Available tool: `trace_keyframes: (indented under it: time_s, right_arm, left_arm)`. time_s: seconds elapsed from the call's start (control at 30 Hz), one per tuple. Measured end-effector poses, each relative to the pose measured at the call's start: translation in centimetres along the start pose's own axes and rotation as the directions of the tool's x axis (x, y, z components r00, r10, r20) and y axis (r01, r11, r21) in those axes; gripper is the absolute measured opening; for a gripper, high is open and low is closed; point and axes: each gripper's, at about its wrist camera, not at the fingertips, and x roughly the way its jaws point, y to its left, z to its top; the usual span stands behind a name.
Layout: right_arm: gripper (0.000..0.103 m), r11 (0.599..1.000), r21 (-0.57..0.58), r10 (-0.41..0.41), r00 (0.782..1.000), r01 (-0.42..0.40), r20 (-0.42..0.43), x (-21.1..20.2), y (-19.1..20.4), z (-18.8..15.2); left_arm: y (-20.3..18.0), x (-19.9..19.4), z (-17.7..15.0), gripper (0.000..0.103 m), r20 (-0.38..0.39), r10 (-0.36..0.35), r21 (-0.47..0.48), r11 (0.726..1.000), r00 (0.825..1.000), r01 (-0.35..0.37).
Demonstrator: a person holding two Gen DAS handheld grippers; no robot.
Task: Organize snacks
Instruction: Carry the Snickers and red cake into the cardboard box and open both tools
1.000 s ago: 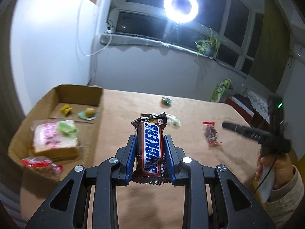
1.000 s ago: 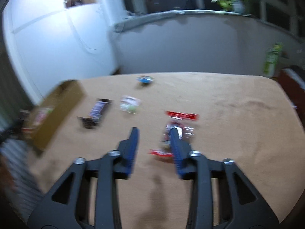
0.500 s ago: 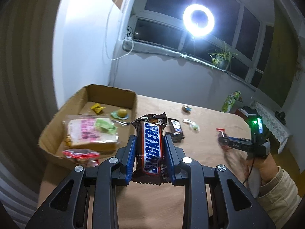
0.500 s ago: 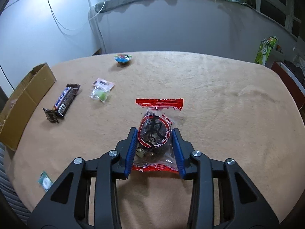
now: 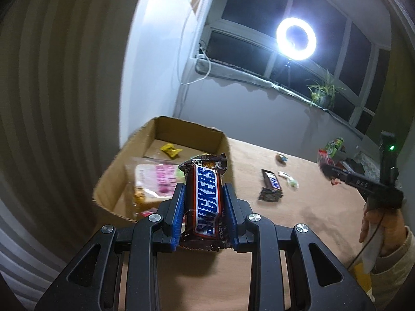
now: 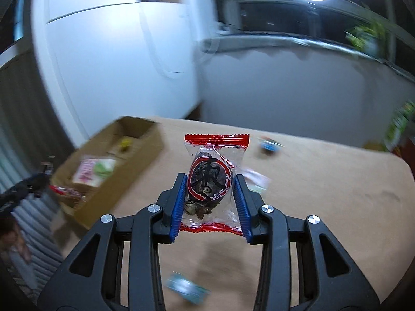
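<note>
My left gripper is shut on a brown Snickers bar, held just before the near right corner of an open cardboard box. Inside the box lie a pink-labelled bread pack and a yellow candy. My right gripper is shut on a clear, red-edged date snack packet, lifted above the tan table; the box sits to its left. In the left wrist view the right gripper shows at the far right, in a person's hand.
On the table lie a second dark chocolate bar, a small green-and-white packet, a blue candy and a teal packet near the front edge. A green carton stands at the far right. A ring light glares above the windowsill.
My right gripper closed on the red-edged packet and lifted it off the table, swinging left toward the box. My left gripper carried the Snickers bar leftward up to the box.
</note>
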Motion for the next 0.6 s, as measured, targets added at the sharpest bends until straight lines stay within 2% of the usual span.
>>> trace_keyframes:
  time_s: [0.23,0.33,0.4,0.43,0.5,0.53,0.57,0.6]
  right_arm:
    - [0.038,0.979,-0.127,0.156,0.988,-0.158,-0.019,5.1,8.8,3.8]
    - [0.039,0.971,-0.169,0.172,0.985,-0.17,-0.004,7.5,11.5,5.4]
    - [0.05,0.965,-0.187,0.185,0.983,-0.184,-0.011,9.2,12.7,6.2]
    - [0.059,0.967,-0.191,0.173,0.985,-0.171,-0.005,9.5,12.9,6.4]
    - [0.064,0.97,-0.194,0.153,0.988,-0.144,0.031,9.1,12.9,6.3]
    - [0.068,0.972,-0.191,0.149,0.988,-0.139,0.039,8.9,12.7,6.1]
    - [0.07,0.974,-0.183,0.142,0.989,-0.132,0.041,8.6,12.3,5.7]
    - [0.07,0.977,-0.174,0.136,0.99,-0.127,0.037,8.4,12.0,5.4]
  left_arm:
    - [2.4,1.7,0.9,0.027,-0.005,0.018,-0.021,1.0,1.0,-0.018]
    - [3.0,3.2,1.5,0.027,-0.019,-0.006,-0.033,0.999,1.0,0.006]
    - [3.1,4.2,1.7,0.028,-0.026,-0.023,-0.03,0.999,0.999,0.022]
    - [3.1,4.5,1.7,0.031,-0.026,-0.027,-0.026,0.999,0.999,0.027]
    - [3.2,5.0,1.7,0.045,-0.031,-0.014,-0.024,1.0,0.999,0.014]
    - [3.2,4.9,1.6,0.059,-0.029,-0.009,-0.024,1.0,1.0,0.008]
    - [3.4,4.7,1.4,0.066,-0.022,0.004,-0.024,1.0,1.0,-0.004]
    - [3.6,4.5,1.3,0.066,-0.016,0.014,-0.023,1.0,1.0,-0.015]
